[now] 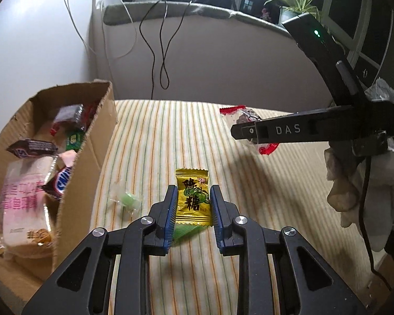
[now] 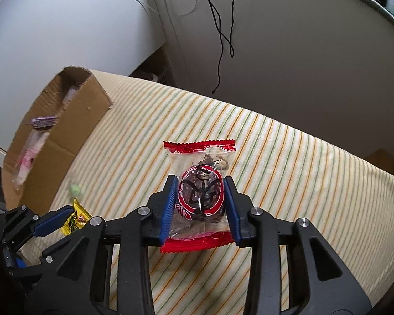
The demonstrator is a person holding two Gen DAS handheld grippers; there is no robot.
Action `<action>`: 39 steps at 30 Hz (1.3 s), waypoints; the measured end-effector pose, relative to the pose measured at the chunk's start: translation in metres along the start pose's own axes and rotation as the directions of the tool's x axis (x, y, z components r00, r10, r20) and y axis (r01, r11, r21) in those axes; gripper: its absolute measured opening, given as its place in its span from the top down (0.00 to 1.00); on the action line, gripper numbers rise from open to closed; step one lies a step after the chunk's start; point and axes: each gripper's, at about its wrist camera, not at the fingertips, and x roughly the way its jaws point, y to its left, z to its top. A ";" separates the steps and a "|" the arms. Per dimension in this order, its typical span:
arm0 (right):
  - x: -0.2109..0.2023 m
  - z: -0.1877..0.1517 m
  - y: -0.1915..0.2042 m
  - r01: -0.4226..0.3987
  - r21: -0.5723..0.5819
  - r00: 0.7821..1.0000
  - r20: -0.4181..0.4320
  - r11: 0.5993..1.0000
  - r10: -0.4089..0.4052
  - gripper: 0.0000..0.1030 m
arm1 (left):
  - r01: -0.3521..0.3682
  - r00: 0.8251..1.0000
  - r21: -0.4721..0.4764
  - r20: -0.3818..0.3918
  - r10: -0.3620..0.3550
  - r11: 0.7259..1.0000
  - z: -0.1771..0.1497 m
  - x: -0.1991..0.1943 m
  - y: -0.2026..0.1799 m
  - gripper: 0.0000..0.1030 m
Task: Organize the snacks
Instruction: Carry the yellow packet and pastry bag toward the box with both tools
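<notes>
A striped cloth covers the table, with a cardboard box of snacks at its left edge. The left gripper is clamped on a yellow candy, a green sweet lying just beside it. In the right wrist view, the right gripper pinches a red-edged clear packet over open cloth, well apart from the box.
</notes>
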 end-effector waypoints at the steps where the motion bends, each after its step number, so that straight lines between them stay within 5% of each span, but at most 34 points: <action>1: -0.004 -0.001 0.002 -0.001 -0.002 1.000 0.004 1.000 0.001 0.65 | 0.002 1.000 -0.002 0.006 -0.002 1.000 0.000 -0.004 0.000 0.77; 17: -0.040 -0.003 0.046 -0.012 -0.059 0.997 0.071 0.998 0.016 0.65 | -0.012 0.996 -0.042 0.086 0.016 0.999 -0.007 -0.054 0.029 0.77; 39: -0.020 0.041 0.151 -0.073 -0.201 0.993 0.080 0.977 0.091 0.64 | -0.139 0.977 -0.184 0.132 0.165 0.973 -0.020 -0.096 0.132 0.77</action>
